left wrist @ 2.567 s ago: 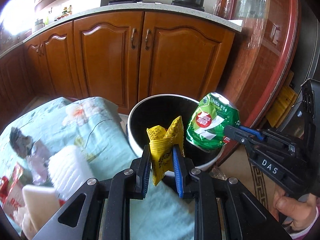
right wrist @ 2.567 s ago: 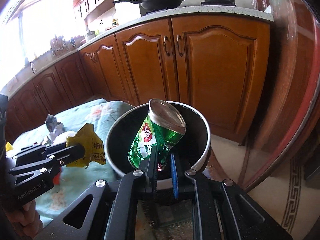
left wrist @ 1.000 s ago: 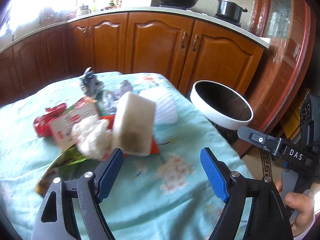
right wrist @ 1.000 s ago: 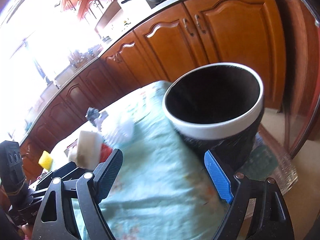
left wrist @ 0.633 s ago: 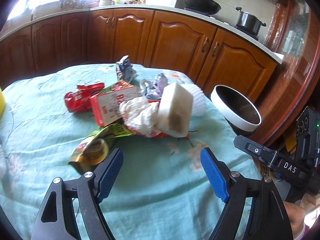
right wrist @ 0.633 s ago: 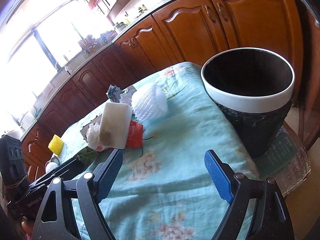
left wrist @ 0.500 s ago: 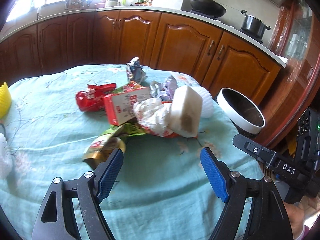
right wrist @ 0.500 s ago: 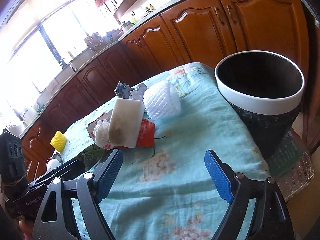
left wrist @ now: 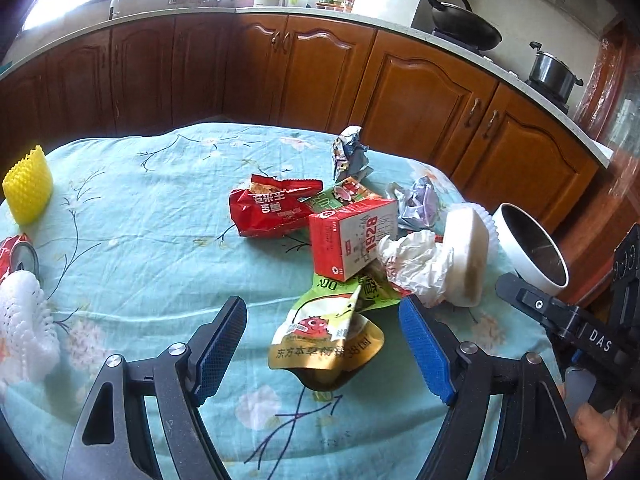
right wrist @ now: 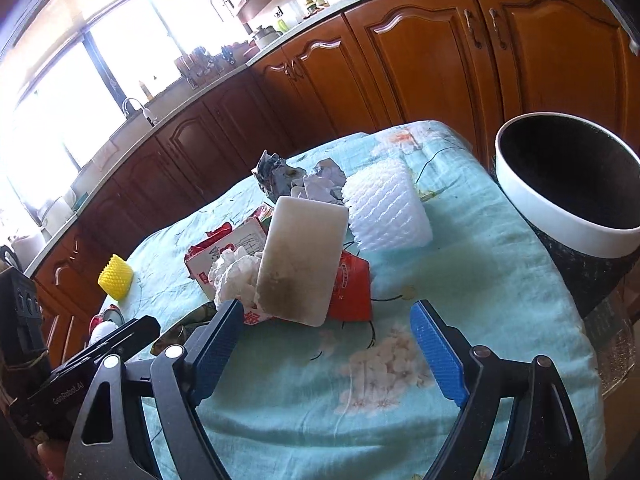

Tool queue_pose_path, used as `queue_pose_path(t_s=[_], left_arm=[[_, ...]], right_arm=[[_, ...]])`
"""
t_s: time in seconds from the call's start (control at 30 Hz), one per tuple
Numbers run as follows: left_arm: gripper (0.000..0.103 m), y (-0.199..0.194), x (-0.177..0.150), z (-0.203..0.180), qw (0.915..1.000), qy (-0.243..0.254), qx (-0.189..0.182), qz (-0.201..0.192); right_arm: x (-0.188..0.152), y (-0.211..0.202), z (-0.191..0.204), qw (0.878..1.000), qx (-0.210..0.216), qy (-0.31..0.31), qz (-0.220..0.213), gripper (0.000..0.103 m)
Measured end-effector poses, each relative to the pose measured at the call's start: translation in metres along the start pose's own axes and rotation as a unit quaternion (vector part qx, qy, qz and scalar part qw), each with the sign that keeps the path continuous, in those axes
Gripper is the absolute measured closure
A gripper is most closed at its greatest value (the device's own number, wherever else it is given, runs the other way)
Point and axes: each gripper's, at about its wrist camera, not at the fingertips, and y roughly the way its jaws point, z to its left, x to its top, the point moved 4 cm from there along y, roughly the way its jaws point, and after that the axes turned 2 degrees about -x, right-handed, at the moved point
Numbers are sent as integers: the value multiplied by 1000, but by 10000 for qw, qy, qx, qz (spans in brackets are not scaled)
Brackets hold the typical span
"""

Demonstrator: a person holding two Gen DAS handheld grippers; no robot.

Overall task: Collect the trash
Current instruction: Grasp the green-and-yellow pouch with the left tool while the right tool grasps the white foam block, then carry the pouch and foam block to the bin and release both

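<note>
Carton [left wrist: 352, 240] marked "1928", tongs [left wrist: 322, 346] agape

The left gripper [left wrist: 324, 350] was black, angular metal with triangular cut-outs, silver round screws at its joints and ribbed blue pads [left wrist: 426, 354] lining both fingers. The right gripper [right wrist: 328, 350] had the same black frame, silver screws and blue pads [right wrist: 438, 354]. Seen from the left wrist view, its body bore white "DAS" lettering; the left one read "GenRobot.AI" from the right wrist view. Bare skin of a hand [left wrist: 600, 434] showed at the lower right.
</note>
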Motion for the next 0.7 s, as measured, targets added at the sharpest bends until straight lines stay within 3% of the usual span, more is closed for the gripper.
queue_pose_path(t_s=[0.07,0.17,0.23,0.27,0.3,0.33,0.4,0.47,0.5,0.7], left_arm=[[27,8,2,1,9999,82,5,113],[39,21,1,-4,9989,287,-58,359],[54,32,-3,-9,9979,354,-126,521],[57,38,-5,-11,9974,390,-143,595],[67,42,-8,-13,9967,415,-177,668],[68,44,-9,-14,9965,450,-160,680],[73,43,-9,-18,9963,588,-105,618],[75,40,-9,-20,9962,631,-134,577],[77,38,-10,-20,9965,617,-145,552],[82,20,-21,-27,9969,556,-366,411]], right_arm=[[4,6,0,10000,11,71,-11,16],[10,18,-3,9999,10,162,41,17],[12,26,-4,9997,24,198,102,19],[13,30,-3,9997,45,194,129,24],[13,34,-3,9996,87,183,181,31],[12,36,-3,9995,140,182,222,35],[9,41,-1,9990,258,177,318,54],[6,37,1,9991,311,126,269,57],[5,34,2,9993,297,61,225,66],[0,5,-2,9993,370,-46,25,74]])
